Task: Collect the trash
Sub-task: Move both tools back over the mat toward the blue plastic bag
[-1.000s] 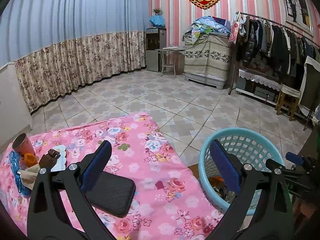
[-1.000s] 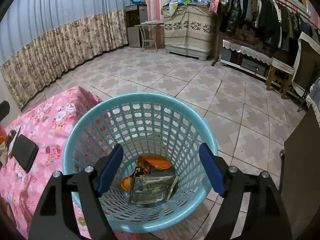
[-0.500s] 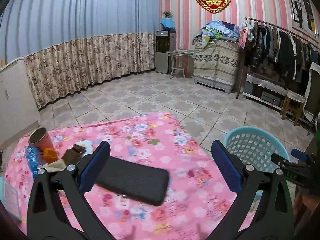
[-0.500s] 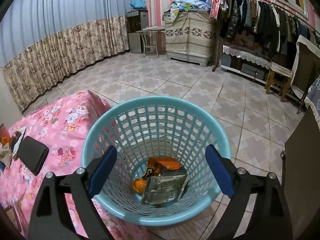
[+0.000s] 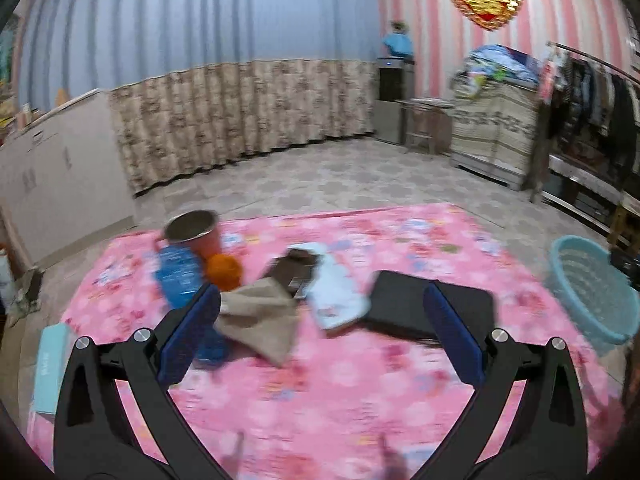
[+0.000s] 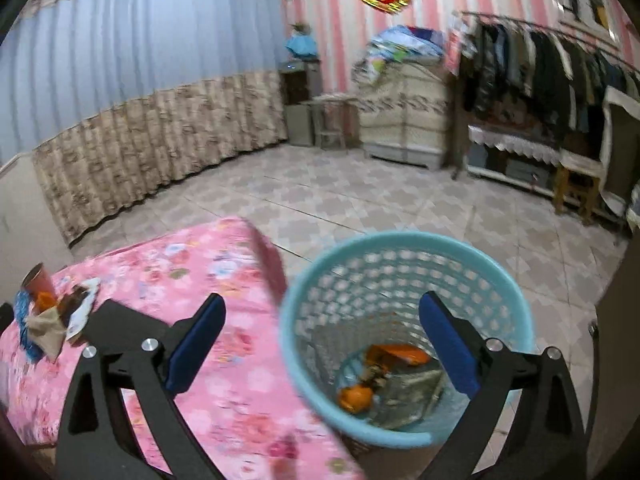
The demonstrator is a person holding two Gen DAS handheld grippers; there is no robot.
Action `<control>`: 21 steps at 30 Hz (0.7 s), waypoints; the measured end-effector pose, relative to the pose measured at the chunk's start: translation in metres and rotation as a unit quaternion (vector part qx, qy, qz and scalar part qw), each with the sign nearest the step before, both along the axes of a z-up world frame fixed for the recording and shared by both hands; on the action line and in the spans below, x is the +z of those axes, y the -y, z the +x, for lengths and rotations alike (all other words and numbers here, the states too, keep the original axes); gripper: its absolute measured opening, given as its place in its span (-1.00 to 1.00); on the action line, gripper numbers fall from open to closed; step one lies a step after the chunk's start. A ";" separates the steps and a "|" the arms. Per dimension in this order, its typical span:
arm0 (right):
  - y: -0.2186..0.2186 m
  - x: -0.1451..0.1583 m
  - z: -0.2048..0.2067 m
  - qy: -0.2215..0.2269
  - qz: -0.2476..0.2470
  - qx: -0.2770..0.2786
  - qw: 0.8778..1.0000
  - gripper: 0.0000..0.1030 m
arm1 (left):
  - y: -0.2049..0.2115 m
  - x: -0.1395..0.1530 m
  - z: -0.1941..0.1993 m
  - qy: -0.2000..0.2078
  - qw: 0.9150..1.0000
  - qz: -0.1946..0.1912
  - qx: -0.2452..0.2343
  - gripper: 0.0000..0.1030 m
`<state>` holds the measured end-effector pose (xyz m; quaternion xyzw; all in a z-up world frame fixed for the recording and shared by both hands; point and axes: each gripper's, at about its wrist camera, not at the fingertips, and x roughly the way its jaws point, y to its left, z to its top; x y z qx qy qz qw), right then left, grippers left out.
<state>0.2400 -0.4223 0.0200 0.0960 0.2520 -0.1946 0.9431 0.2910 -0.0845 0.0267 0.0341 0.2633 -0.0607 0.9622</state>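
The left gripper [image 5: 322, 334] stands wide open and empty above the pink floral worktop [image 5: 320, 400]. Clustered there are a crumpled beige napkin [image 5: 260, 320], an orange ball [image 5: 224, 271], a blue packet [image 5: 178, 274], a brown wrapper [image 5: 294, 270] and a black pouch [image 5: 404, 308]. The right gripper [image 6: 322, 344], whose jaws have just been opening, holds nothing over the blue basket [image 6: 404, 240], which contains orange peel [image 6: 356, 398] and a foil wrapper [image 6: 412, 394].

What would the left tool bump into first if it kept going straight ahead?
Probably the beige cloth and pale packet heaped on the pink table, which lie between its open fingers. The picture is blurred, so depth is uncertain.
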 end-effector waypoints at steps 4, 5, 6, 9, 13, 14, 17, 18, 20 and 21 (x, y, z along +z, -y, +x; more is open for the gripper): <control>-0.034 -0.001 0.015 -0.003 -0.029 0.034 0.999 0.85 | -0.032 -0.011 0.016 -0.020 0.999 -0.007 0.029 0.90; -0.042 -0.002 0.019 -0.006 -0.035 0.041 0.998 0.85 | -0.036 -0.013 0.017 -0.020 0.999 -0.004 0.034 0.90; -0.047 -0.002 0.022 -0.007 -0.038 0.047 0.998 0.85 | -0.041 -0.014 0.019 -0.020 0.999 0.001 0.039 0.90; -0.066 -0.003 0.033 -0.011 -0.040 0.067 0.997 0.85 | -0.061 -0.021 0.026 -0.025 0.998 0.014 0.062 0.90; -0.084 -0.001 0.043 -0.012 -0.045 0.083 0.995 0.85 | -0.085 -0.029 0.033 -0.040 0.996 -0.001 0.084 0.90; -0.088 -0.002 0.044 -0.012 -0.047 0.086 0.995 0.85 | -0.091 -0.030 0.037 -0.043 0.995 -0.001 0.090 0.90; -0.099 -0.004 0.051 -0.019 -0.056 0.096 0.994 0.85 | -0.106 -0.033 0.046 -0.050 0.993 -0.006 0.110 0.90; -0.101 -0.005 0.052 -0.019 -0.058 0.099 0.993 0.85 | -0.107 -0.034 0.049 -0.054 0.992 -0.010 0.115 0.90; -0.105 -0.006 0.055 -0.022 -0.062 0.102 0.993 0.85 | -0.115 -0.038 0.056 -0.062 0.990 -0.024 0.126 0.90; -0.107 -0.006 0.056 -0.023 -0.064 0.104 0.992 0.85 | -0.117 -0.039 0.059 -0.064 0.989 -0.030 0.130 0.90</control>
